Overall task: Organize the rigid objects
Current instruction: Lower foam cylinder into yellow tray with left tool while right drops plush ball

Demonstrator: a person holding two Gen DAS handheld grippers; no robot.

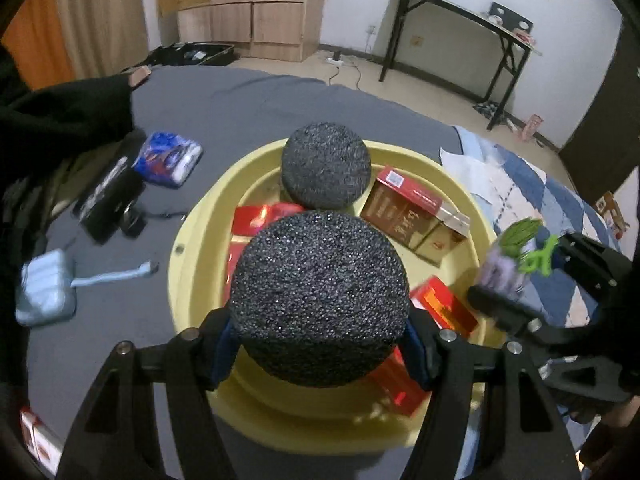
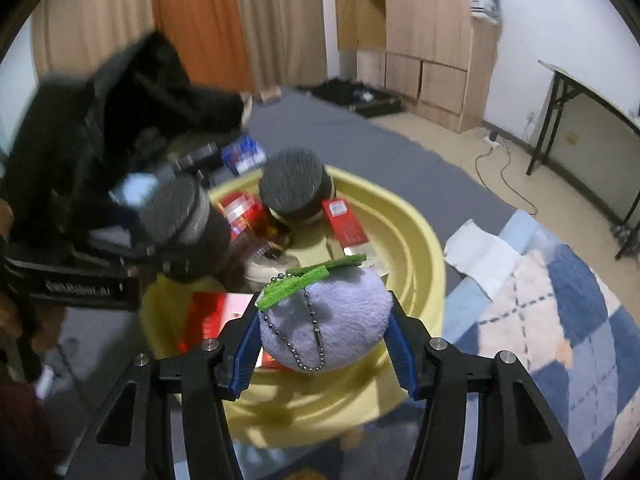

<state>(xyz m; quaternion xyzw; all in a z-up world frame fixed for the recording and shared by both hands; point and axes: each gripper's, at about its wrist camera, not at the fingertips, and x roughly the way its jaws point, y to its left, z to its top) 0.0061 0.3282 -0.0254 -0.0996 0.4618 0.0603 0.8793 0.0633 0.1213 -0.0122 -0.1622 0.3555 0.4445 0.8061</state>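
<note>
My left gripper (image 1: 320, 356) is shut on a black foam dumbbell (image 1: 320, 300). Its near head sits between the blue pads and its far head (image 1: 325, 165) points away, above a yellow basin (image 1: 200, 216). The basin holds red packs (image 1: 444, 304) and a brown carton (image 1: 412, 216). My right gripper (image 2: 324, 344) is shut on a purple plush toy (image 2: 328, 320) with green leaves and a ball chain, over the basin's near rim (image 2: 420, 240). In the left wrist view the right gripper (image 1: 504, 296) hangs at the basin's right edge. The dumbbell (image 2: 292, 184) appears blurred in the right wrist view.
On the grey sheet left of the basin lie a blue packet (image 1: 168, 158), a black device (image 1: 108, 204) and a pale blue pouch (image 1: 46, 288). A red-and-white pack (image 1: 38, 440) is at bottom left. White paper (image 1: 476, 168) and a chequered blanket (image 2: 560, 320) lie to the right.
</note>
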